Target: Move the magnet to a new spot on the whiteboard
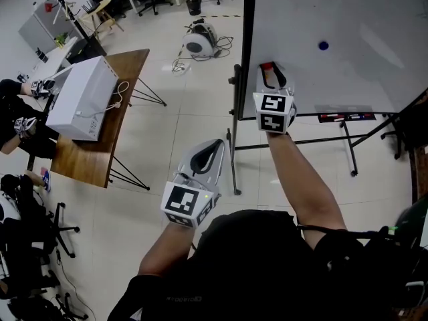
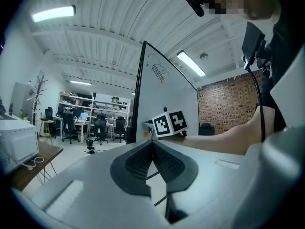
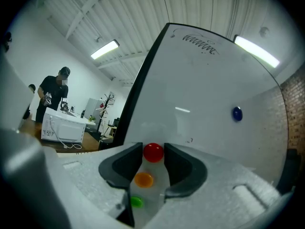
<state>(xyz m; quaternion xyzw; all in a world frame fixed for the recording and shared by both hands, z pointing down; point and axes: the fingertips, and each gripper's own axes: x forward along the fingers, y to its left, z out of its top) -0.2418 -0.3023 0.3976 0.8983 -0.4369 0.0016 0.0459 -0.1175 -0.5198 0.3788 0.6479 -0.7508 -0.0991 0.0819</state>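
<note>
The red magnet (image 3: 153,152) sits on the whiteboard (image 1: 348,39), low down and close to its dark left edge. The right claw (image 1: 270,69) is on it. Its jaws stand partly apart, just as wide as the magnet, with one tip against each side of it.

In the right gripper view, two more magnets lie on the whiteboard's face in the gap between those jaws. An orange magnet (image 3: 143,179) is just behind the red one, and a green magnet (image 3: 137,202) is behind that, so the three form a short row. A blue magnet (image 1: 324,45) sticks to the whiteboard well apart from them, further toward its middle. Faint pen scribbles show near the whiteboard's top edge.

The left claw (image 1: 215,144) hangs off the whiteboard's left edge, away from its face and over the pale floor (image 1: 167,132). Its jaws are closed tip to tip with nothing between them.

Further out from the whiteboard's left edge stands a wooden tabletop (image 1: 130,65) on thin black legs. It carries a white appliance (image 1: 83,99) with a trailing cable. In the right gripper view, a person (image 3: 52,92) in dark clothes stands by that tabletop. A round white machine (image 1: 199,42) with loose cords lies on the floor beyond the whiteboard's left edge.
</note>
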